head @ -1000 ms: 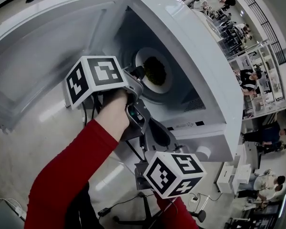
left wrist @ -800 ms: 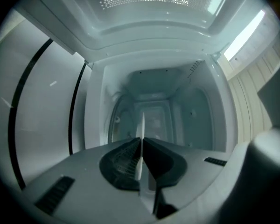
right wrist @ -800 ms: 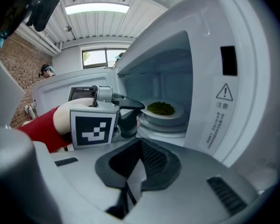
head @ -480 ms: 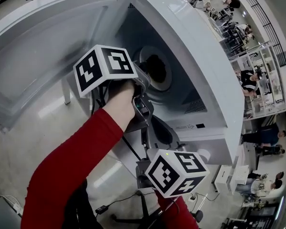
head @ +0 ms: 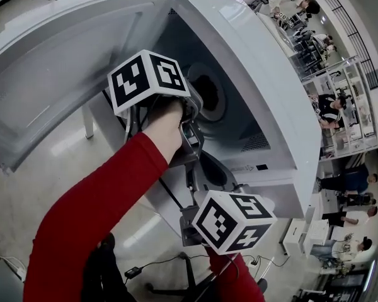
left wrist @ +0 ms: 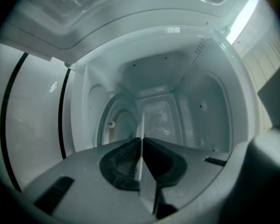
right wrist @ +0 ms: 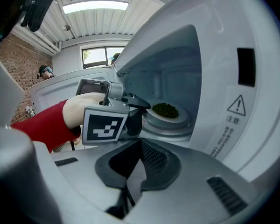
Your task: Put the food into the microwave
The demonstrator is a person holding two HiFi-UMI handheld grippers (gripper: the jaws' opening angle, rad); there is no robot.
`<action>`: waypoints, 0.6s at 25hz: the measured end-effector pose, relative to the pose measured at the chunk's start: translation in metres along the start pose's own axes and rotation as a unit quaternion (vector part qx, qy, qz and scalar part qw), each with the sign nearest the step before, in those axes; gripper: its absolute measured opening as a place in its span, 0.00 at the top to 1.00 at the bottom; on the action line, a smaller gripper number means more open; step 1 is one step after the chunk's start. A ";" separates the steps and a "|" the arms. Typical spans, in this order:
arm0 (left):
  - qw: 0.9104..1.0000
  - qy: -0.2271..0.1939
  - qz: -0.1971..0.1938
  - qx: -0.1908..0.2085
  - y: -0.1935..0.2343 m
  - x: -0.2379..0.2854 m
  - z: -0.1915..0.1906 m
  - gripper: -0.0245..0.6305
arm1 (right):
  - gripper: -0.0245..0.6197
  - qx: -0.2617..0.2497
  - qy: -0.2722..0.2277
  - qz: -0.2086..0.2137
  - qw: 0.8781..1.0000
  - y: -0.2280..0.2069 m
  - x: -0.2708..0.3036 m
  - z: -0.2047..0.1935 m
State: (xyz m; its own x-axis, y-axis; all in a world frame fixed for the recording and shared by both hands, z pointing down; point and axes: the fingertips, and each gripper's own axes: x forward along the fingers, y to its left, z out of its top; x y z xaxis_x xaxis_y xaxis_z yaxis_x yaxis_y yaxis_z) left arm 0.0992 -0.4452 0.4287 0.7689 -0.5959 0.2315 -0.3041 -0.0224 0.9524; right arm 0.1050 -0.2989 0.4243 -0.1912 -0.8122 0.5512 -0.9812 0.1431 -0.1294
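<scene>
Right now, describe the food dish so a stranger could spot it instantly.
Find the big white microwave with its door swung open. In its cavity, over the round turntable, is a white plate, its near rim pinched by the left gripper. It alone carries a heap of dark green food.

microwave [head: 264,87]: open | food plate [head: 219,102]: inside | left hand-held gripper [head: 190,106]: at plate

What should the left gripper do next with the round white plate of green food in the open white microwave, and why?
Probably open the left gripper to release. Its jaws are shut on the rim of the round white plate of green food, which looks set on the turntable inside the open white microwave.
</scene>
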 end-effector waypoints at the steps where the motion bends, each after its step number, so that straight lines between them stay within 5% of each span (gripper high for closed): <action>1: 1.000 0.002 0.004 0.003 0.001 0.001 0.000 0.93 | 0.94 0.000 0.002 0.000 1.000 0.000 0.001 0.000; 15: 0.989 0.031 0.085 0.117 0.004 0.004 0.003 0.92 | 0.94 -0.008 0.014 0.007 1.000 0.005 0.002 0.001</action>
State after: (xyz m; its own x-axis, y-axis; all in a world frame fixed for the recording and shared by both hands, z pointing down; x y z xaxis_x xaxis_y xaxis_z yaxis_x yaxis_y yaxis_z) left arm 0.0992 -0.4498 0.4330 0.7261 -0.5573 0.4028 -0.5479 -0.1148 0.8286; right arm 0.1000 -0.2999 0.4241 -0.2046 -0.7935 0.5731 -0.9788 0.1627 -0.1241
